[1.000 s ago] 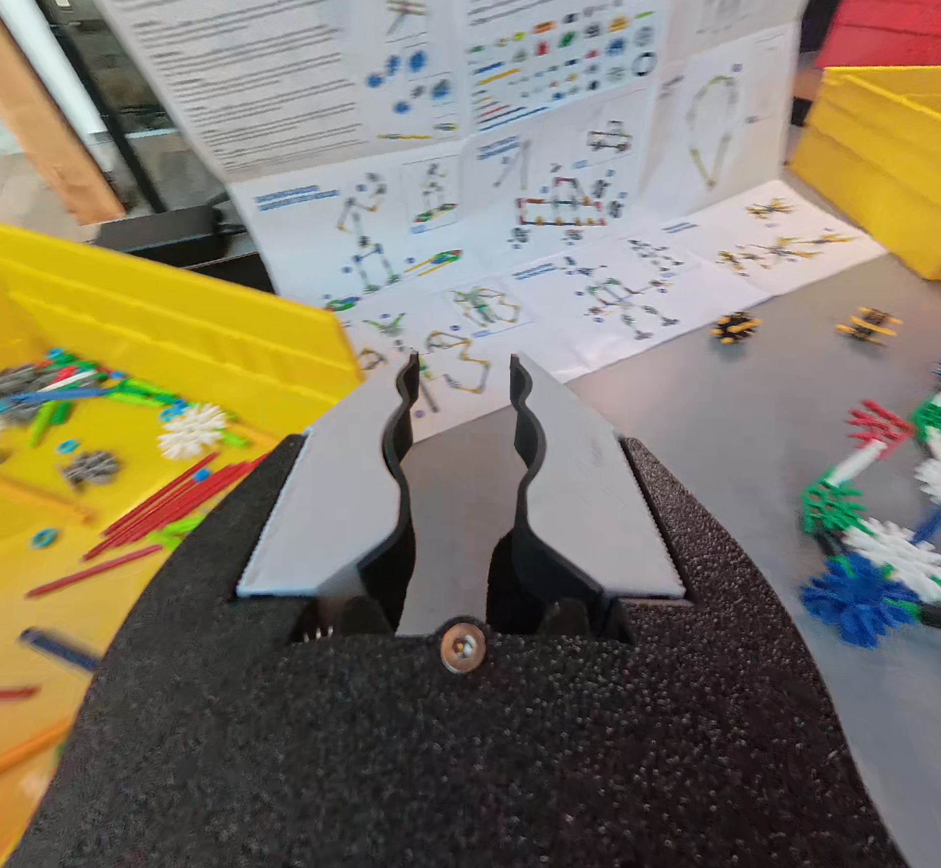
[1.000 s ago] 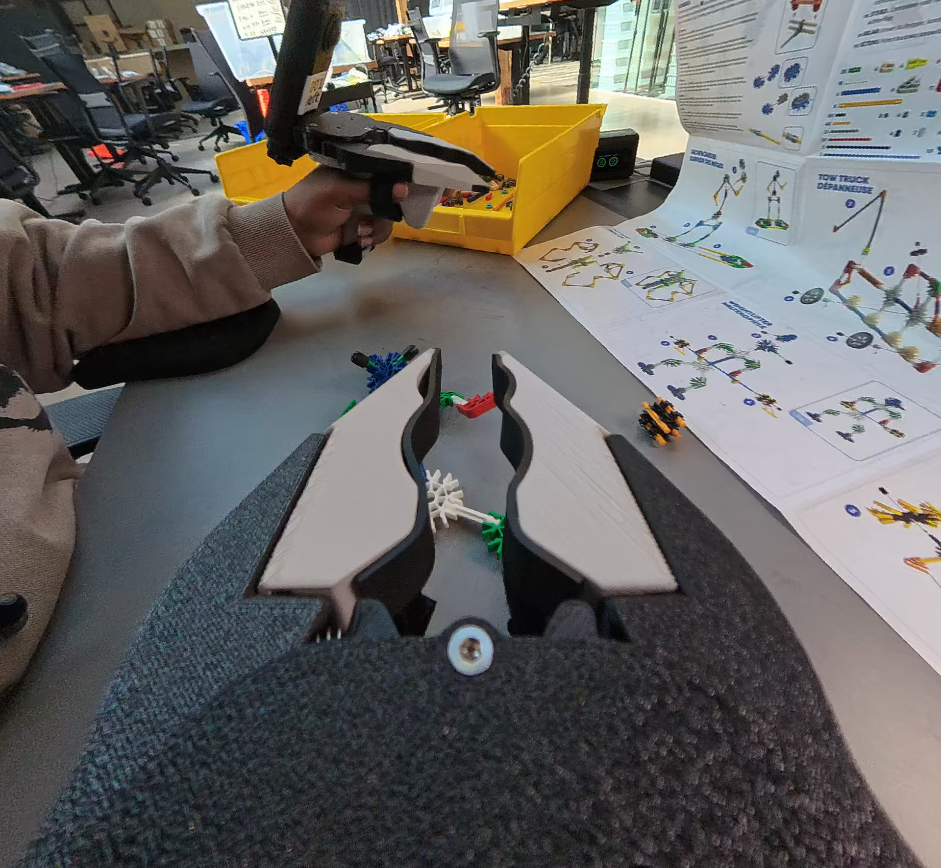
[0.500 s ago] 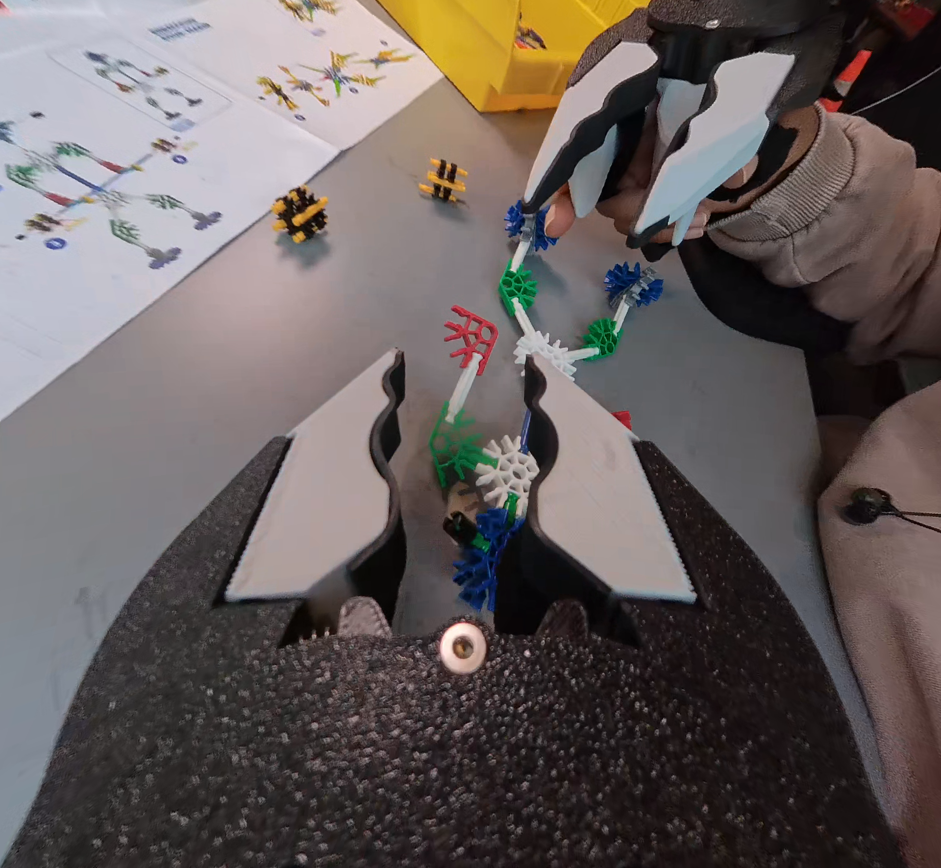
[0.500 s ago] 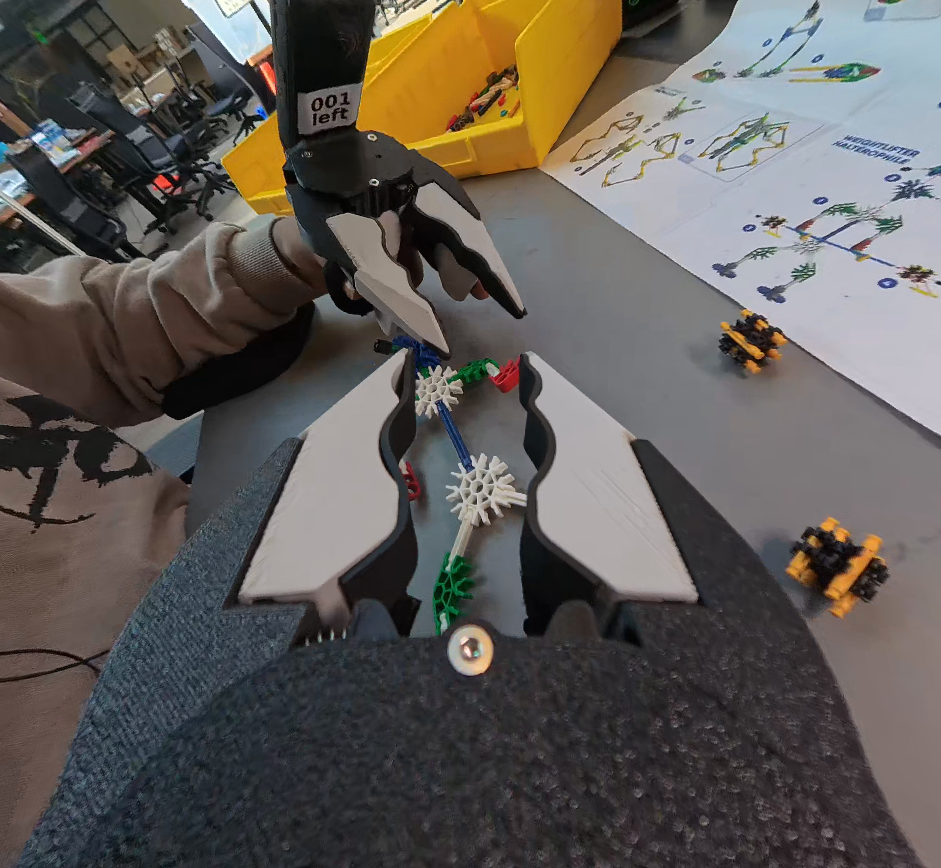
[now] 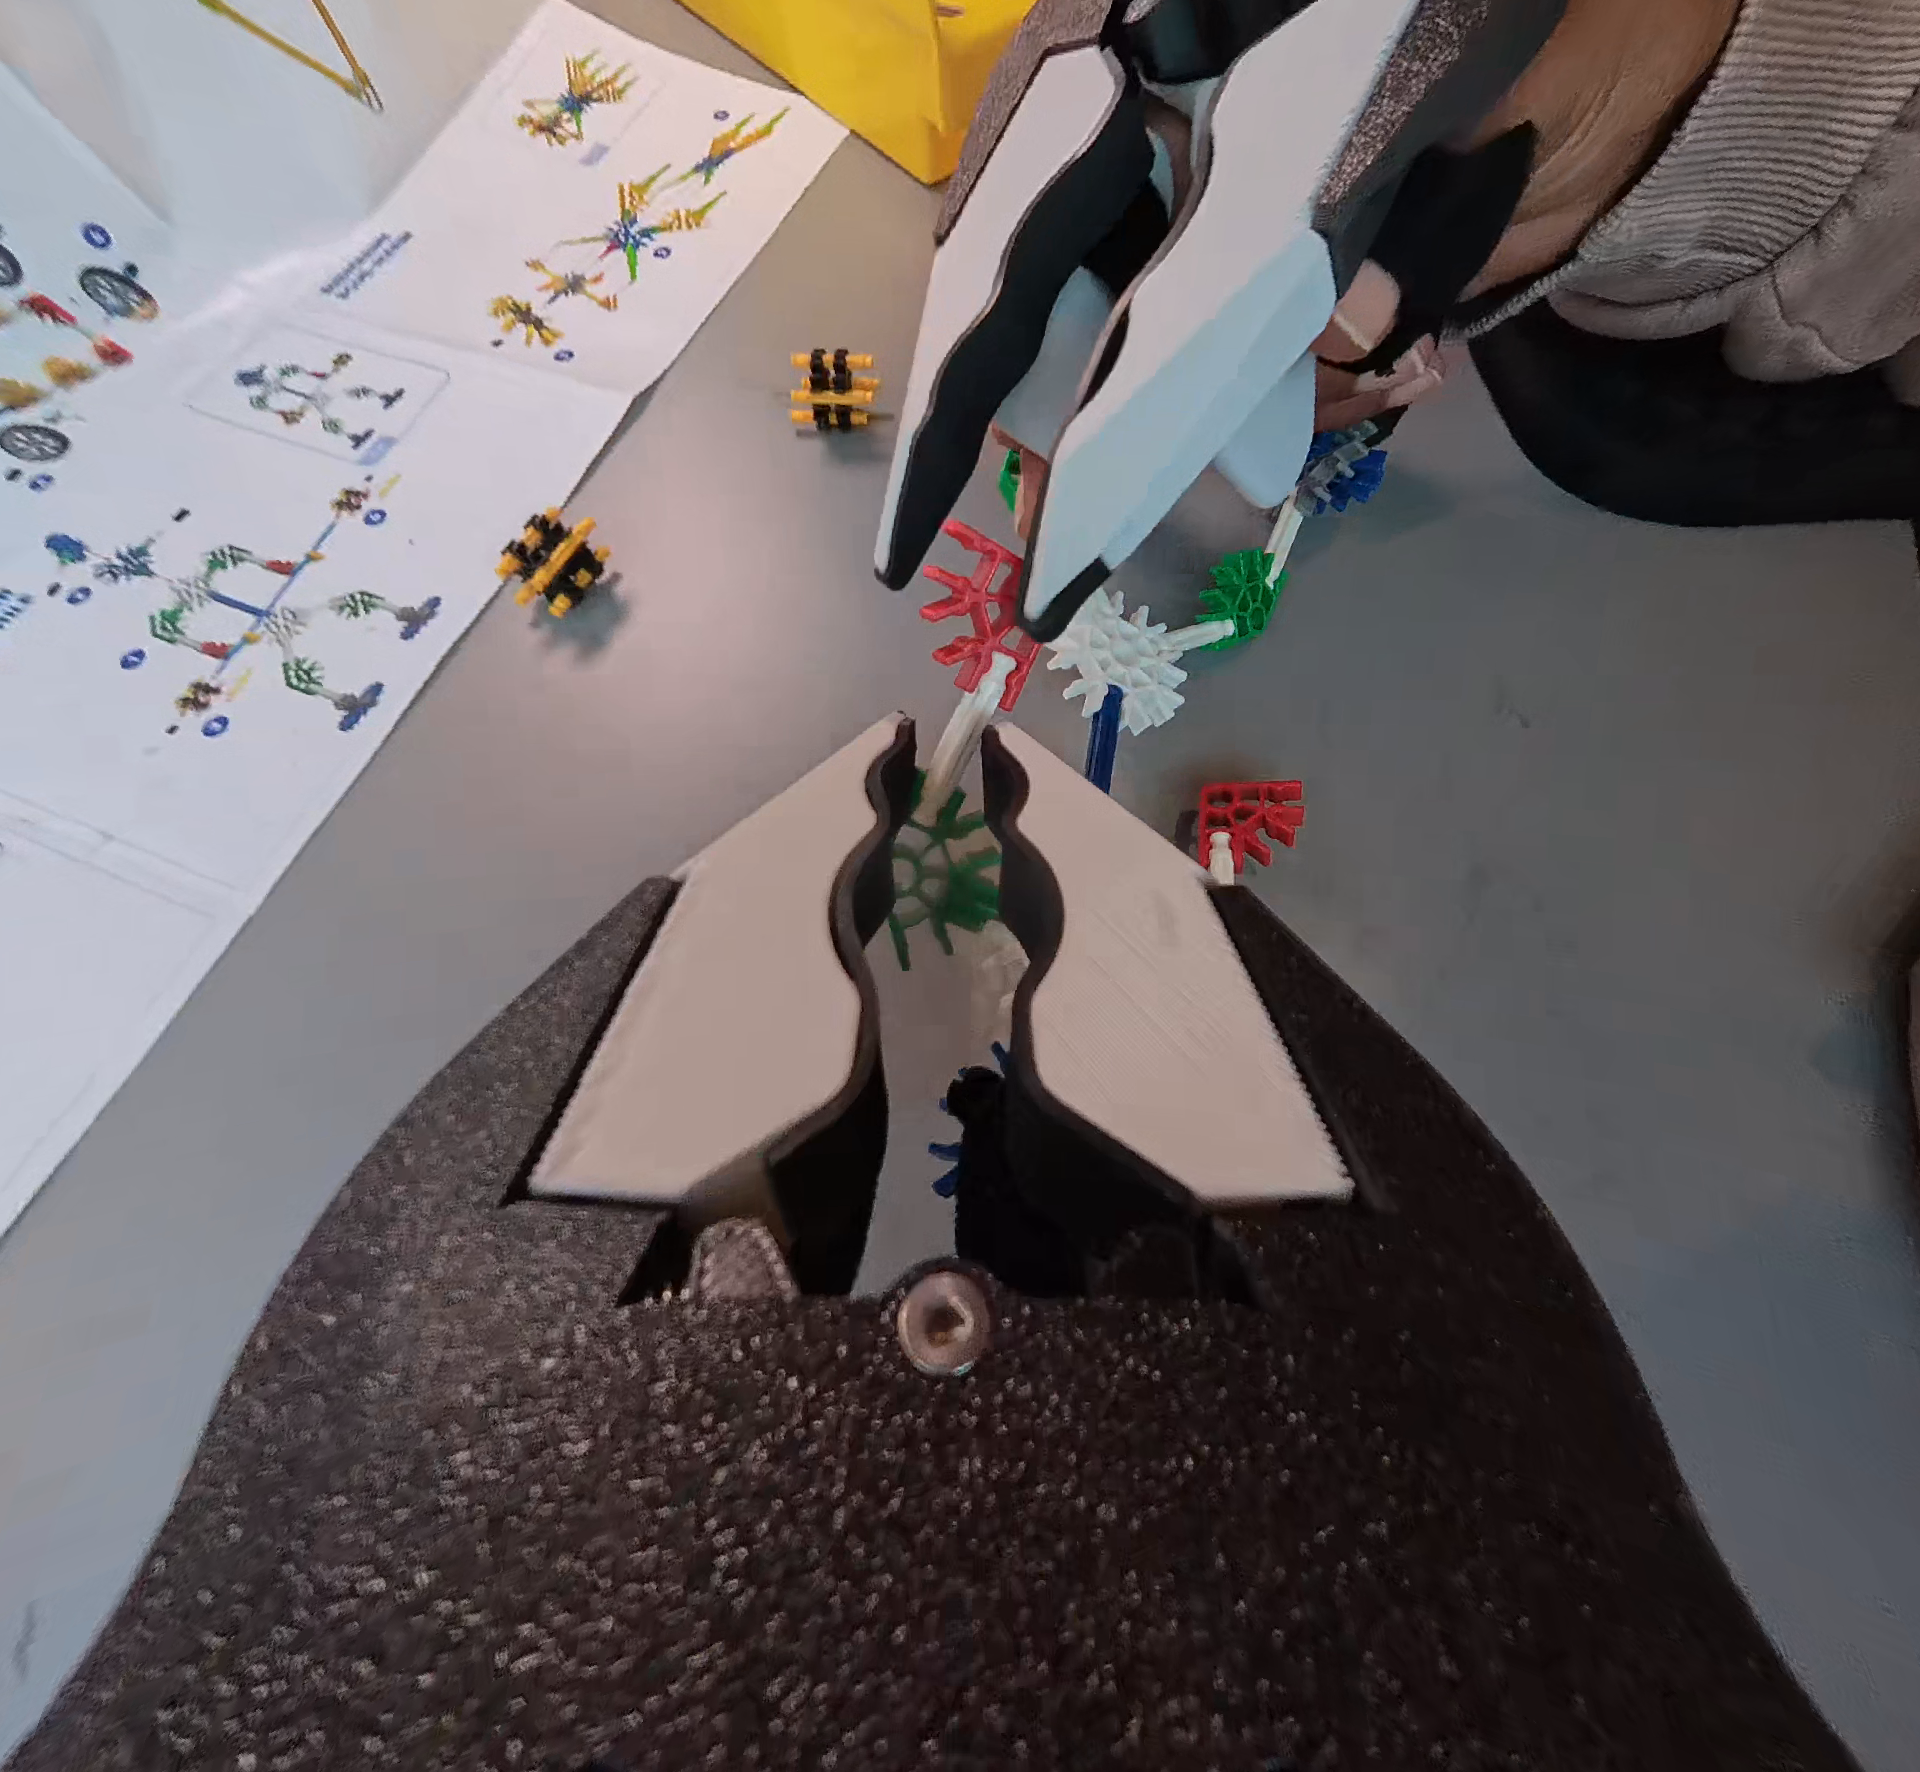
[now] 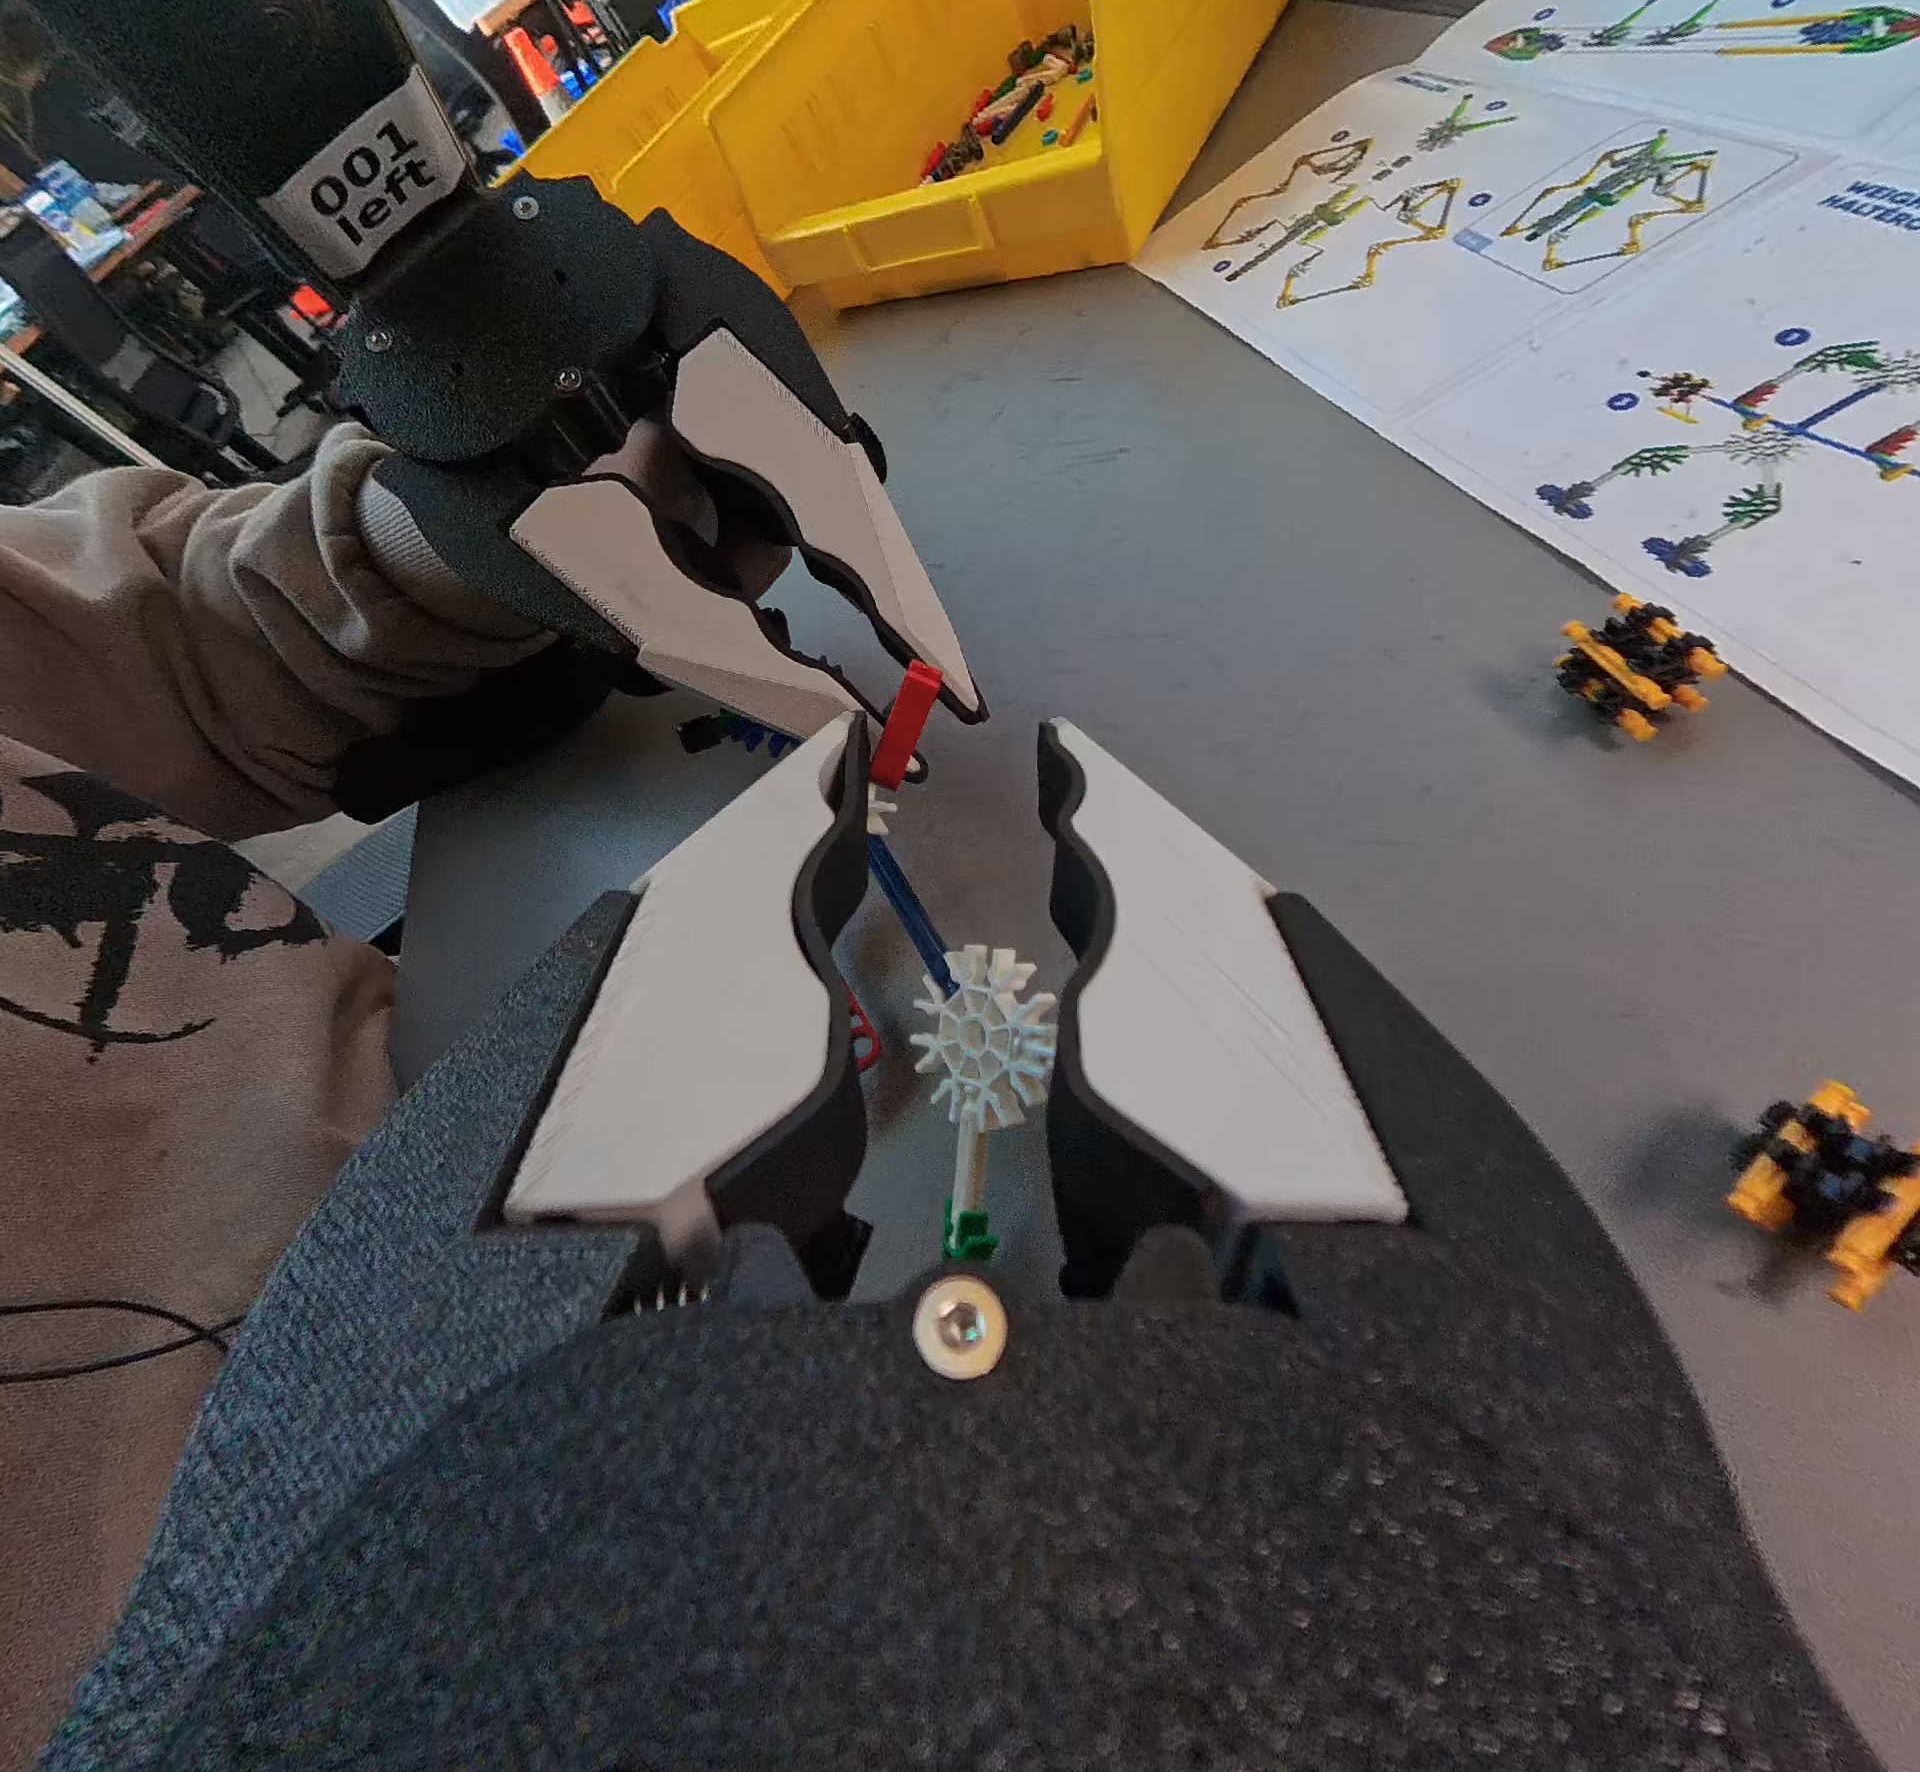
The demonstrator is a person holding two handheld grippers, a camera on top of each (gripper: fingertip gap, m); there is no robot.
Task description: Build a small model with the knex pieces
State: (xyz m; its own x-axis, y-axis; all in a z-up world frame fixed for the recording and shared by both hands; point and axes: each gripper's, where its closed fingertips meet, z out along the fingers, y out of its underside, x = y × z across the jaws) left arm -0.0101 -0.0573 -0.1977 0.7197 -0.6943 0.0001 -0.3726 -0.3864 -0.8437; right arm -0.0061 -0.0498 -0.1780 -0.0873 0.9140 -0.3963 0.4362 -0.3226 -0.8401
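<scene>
Just now the left gripper (image 5: 948,735) pinches the white rod (image 5: 966,714) of the toy frame (image 5: 1117,668) on the grey worktop (image 5: 1558,891); the rod runs forward to a red connector (image 5: 977,621), straddled by the spread right gripper (image 5: 961,605).

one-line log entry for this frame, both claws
left claw: shut on white rod | right claw: open, over white connector | model on grey table
</scene>
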